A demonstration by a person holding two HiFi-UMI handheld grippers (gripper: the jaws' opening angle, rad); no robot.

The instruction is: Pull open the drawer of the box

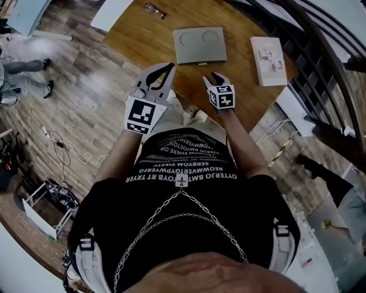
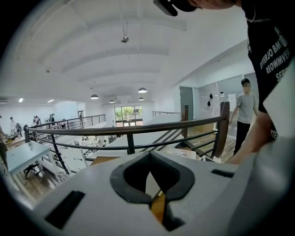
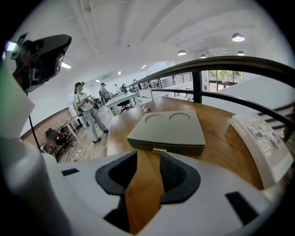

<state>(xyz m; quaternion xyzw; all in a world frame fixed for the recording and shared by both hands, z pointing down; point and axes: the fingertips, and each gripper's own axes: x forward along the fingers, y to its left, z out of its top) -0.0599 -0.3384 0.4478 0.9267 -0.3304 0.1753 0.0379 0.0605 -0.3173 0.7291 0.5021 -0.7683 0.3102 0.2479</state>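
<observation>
A flat grey box (image 1: 200, 44) with two round dents in its lid lies on the round wooden table (image 1: 148, 40). A small metal tab (image 1: 201, 63) sticks out of its near face. My right gripper (image 1: 217, 78) hovers just in front of that face, open and holding nothing. In the right gripper view the box (image 3: 168, 131) and its tab (image 3: 159, 150) sit straight beyond the right gripper (image 3: 148, 153). My left gripper (image 1: 162, 73) is over the table's near left edge, left of the box. In the left gripper view the left gripper's (image 2: 148, 155) tips meet, with nothing between them.
A white booklet (image 1: 267, 60) lies right of the box, and glasses (image 1: 154, 10) lie at the far edge. A dark stair railing (image 1: 320, 51) curves past the table's right side. People stand on the floor (image 3: 85, 110) beyond. Cables (image 1: 63, 146) lie on the floor at left.
</observation>
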